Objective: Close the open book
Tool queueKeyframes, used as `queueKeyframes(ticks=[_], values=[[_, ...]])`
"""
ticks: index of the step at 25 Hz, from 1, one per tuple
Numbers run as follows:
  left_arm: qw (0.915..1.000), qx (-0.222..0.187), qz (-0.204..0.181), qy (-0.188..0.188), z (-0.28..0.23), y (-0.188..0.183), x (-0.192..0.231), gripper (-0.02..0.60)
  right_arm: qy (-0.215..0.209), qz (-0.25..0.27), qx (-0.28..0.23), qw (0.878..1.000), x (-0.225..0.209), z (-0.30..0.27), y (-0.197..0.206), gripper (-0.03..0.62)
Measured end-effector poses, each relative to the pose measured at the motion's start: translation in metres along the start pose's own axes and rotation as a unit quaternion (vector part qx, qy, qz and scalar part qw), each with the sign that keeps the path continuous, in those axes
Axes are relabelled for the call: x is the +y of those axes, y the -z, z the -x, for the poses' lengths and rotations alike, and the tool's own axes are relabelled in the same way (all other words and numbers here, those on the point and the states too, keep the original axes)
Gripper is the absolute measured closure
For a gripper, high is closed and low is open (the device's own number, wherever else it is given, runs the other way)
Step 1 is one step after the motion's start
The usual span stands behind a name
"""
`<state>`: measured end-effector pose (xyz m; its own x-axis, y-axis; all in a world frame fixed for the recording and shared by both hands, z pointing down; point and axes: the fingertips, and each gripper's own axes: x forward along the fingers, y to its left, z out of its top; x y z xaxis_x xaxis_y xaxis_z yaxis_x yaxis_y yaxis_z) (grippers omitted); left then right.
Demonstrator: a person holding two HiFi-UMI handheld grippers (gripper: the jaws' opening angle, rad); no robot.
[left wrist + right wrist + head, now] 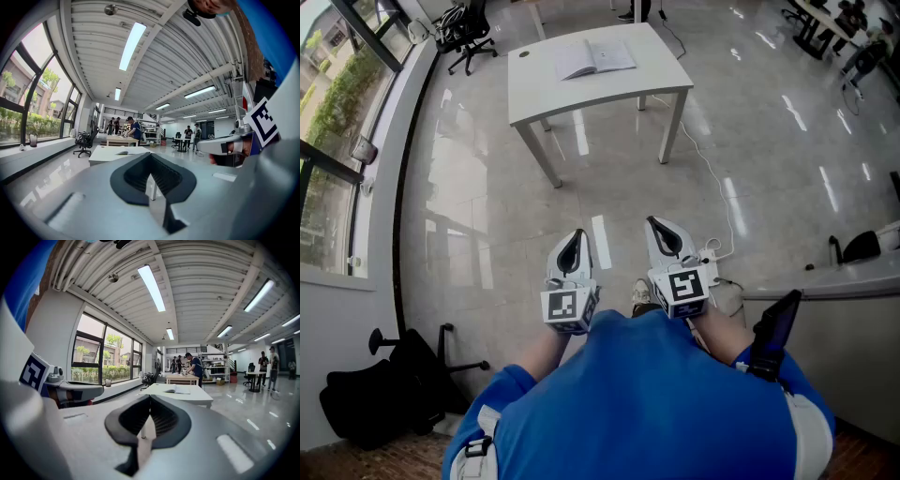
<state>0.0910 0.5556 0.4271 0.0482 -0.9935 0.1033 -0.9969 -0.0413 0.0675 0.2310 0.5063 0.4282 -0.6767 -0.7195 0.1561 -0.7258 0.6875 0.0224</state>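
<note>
Well ahead of both grippers, one open book (596, 58) is seen.
The left gripper (577, 234) and right gripper (652, 224) are clenched empty.

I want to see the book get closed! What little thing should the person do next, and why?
Probably step forward toward the white table. The open book lies on it, far off across the shiny floor, while the left gripper and right gripper are held close to the person's body, both shut and empty, nowhere near the book.
</note>
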Motion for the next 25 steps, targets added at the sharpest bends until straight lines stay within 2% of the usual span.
queueKeyframes(ticks=[14,19,25], values=[[0.9993,-0.001,-0.035,-0.014,-0.144,-0.029,-0.013,0.577,-0.015,0.015,-0.015,1.0,-0.108,-0.091,-0.026,0.591],[0.999,0.009,-0.045,-0.005,-0.174,-0.033,-0.009,0.577,-0.014,0.01,-0.01,1.0,-0.122,-0.113,-0.032,0.591],[0.9991,0.002,-0.043,0.004,-0.233,-0.04,0.018,0.577,-0.003,0.022,-0.012,1.0,-0.144,-0.171,-0.036,0.591]])
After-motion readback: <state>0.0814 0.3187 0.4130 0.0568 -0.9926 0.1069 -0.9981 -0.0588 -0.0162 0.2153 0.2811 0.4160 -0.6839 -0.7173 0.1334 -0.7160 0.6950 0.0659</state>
